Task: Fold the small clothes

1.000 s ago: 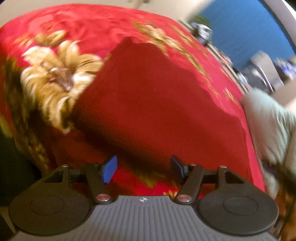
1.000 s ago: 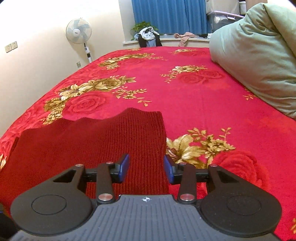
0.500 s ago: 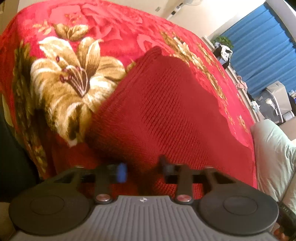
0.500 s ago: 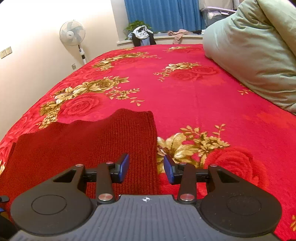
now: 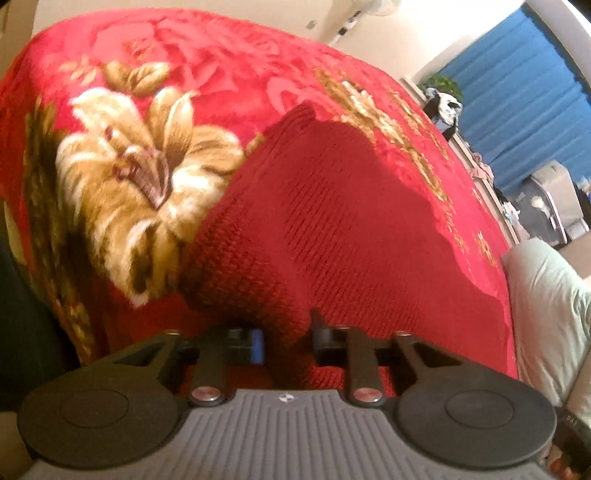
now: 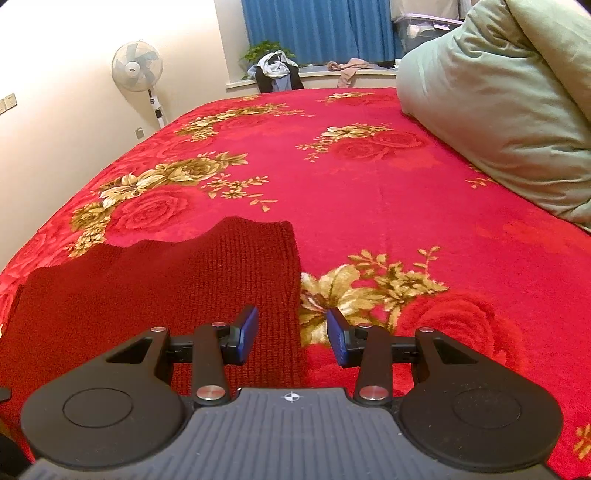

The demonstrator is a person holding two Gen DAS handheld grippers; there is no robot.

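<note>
A dark red knitted garment (image 5: 332, 221) lies flat on the red flowered bedspread (image 5: 184, 55) near the bed's front edge. My left gripper (image 5: 286, 332) is shut on a bunched fold at the garment's near left corner, with knit squeezed between its pads. In the right wrist view the same garment (image 6: 166, 280) spreads to the left. My right gripper (image 6: 291, 328) hovers open above the garment's right edge, and its fingers do not press on the cloth.
A pale green duvet (image 6: 498, 110) is heaped on the right side of the bedspread (image 6: 369, 203). A standing fan (image 6: 137, 70) is by the left wall. Loose clothes (image 6: 275, 72) lie on the windowsill below blue curtains (image 6: 317, 29).
The left gripper went from wide open above the garment's near edge to shut on a pinch of the knit. The right gripper stayed open and shifted slightly along the right edge.
</note>
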